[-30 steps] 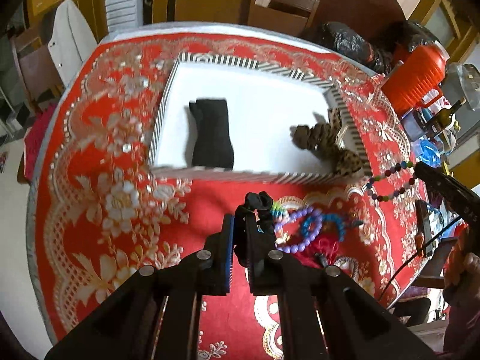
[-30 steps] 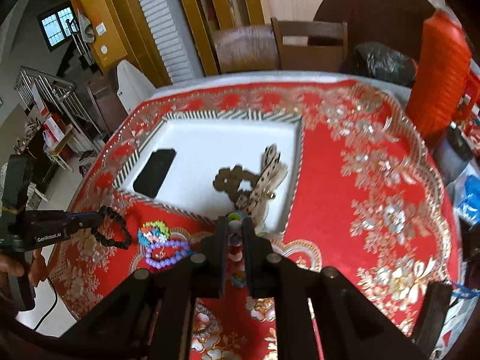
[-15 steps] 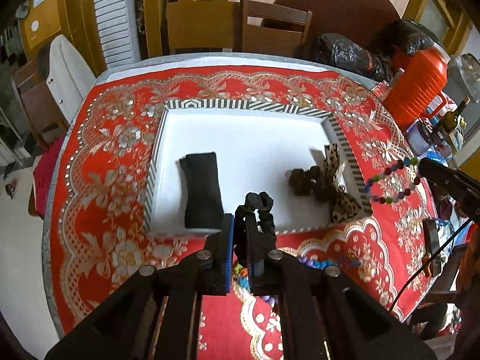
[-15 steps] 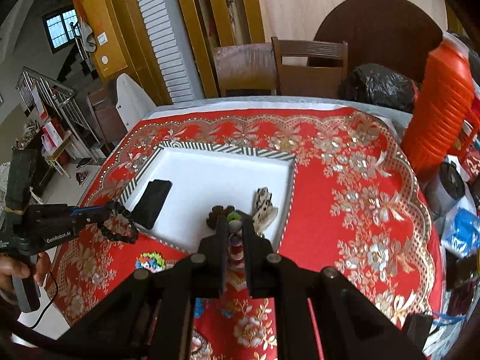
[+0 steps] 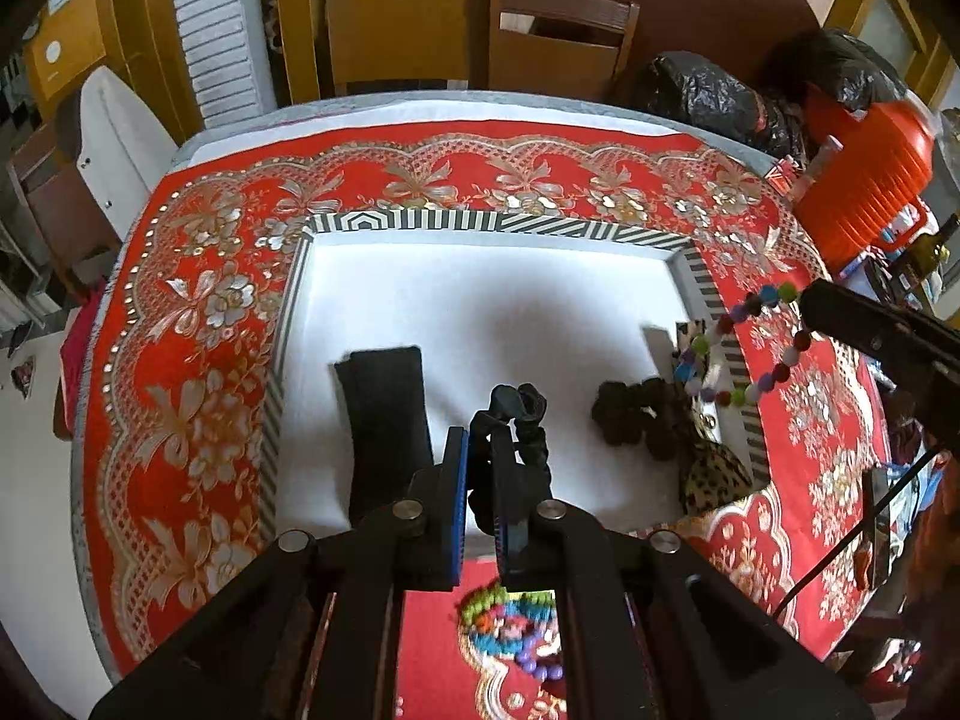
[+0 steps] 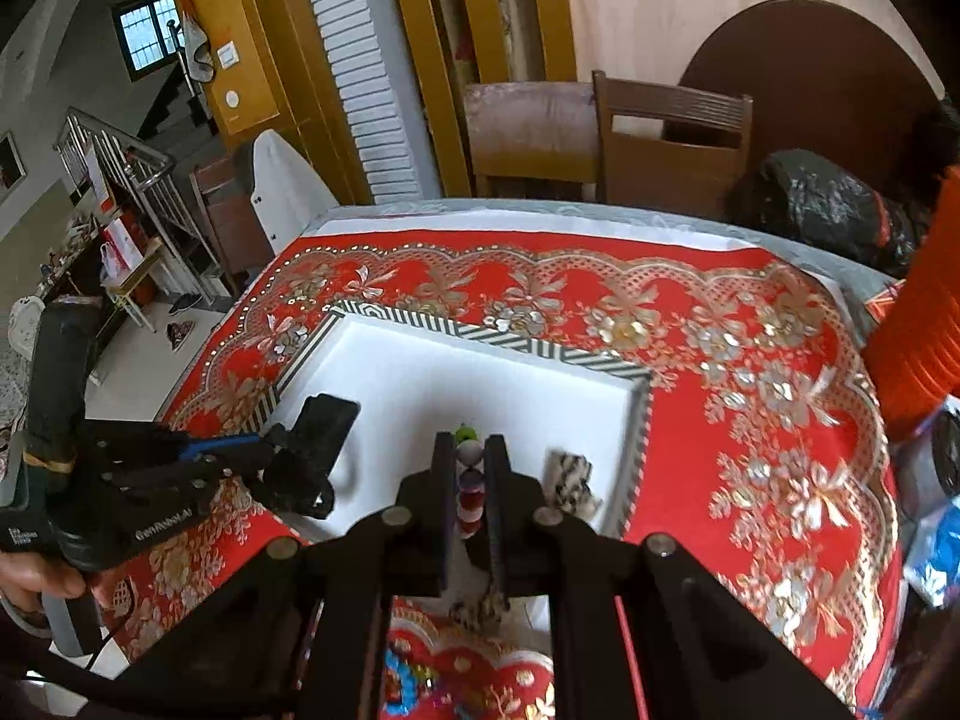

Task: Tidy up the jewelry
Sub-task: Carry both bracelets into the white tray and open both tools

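My left gripper [image 5: 479, 438] is shut on a black scrunchie [image 5: 523, 414] and holds it over the near part of the white tray [image 5: 456, 221] with the striped rim. My right gripper [image 6: 469, 450] is shut on a multicoloured bead bracelet [image 6: 469, 483], which hangs above the tray's right side and shows in the left wrist view [image 5: 757, 354]. In the tray lie a black flat band [image 5: 384, 408], a dark brown scrunchie [image 5: 636, 417] and a leopard-print bow [image 5: 714, 474]. Loose coloured bead bracelets [image 5: 513, 630] lie on the red cloth in front of the tray.
A red and gold patterned cloth [image 5: 198, 324] covers the round table. An orange jug [image 5: 864, 180] and black plastic bags [image 5: 708, 96] stand at the back right. Wooden chairs [image 5: 552, 42] stand behind the table. Clutter sits at the right edge.
Both grippers have risen and moved forward from the cloth to above the tray, carrying the black scrunchie and the bead bracelet with them.
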The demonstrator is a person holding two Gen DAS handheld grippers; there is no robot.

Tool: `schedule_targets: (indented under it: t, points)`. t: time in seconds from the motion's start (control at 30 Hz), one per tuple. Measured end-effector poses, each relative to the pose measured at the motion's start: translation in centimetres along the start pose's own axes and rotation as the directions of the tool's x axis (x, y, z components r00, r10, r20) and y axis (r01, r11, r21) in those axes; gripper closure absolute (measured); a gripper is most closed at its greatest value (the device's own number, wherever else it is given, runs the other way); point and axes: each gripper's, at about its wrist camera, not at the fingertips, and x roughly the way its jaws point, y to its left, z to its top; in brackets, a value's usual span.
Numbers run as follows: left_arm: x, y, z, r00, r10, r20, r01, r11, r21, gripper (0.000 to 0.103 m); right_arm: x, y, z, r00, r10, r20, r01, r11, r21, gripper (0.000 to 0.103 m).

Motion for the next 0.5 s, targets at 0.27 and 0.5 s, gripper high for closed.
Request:
schedule_targets:
  t: [0.27, 0.5]
  points:
    - [4.2, 0.9, 4.2, 0.999, -0.021, -0.042, 0.019, 0.999, -0.047, 0.103, 5.6, -0.5, 1.7, 0.997, 0.030, -0.068, -0.029, 0.999, 0.014, 0.094]
    - [7.9, 1.8, 6.7, 0.998, 0.008, -0.064, -0.013, 0.998, -0.065, 0.103, 10.7, -3.1, 2.2, 0.991, 0.001, -0.134, 0.005, 0.999, 0.045, 0.094]
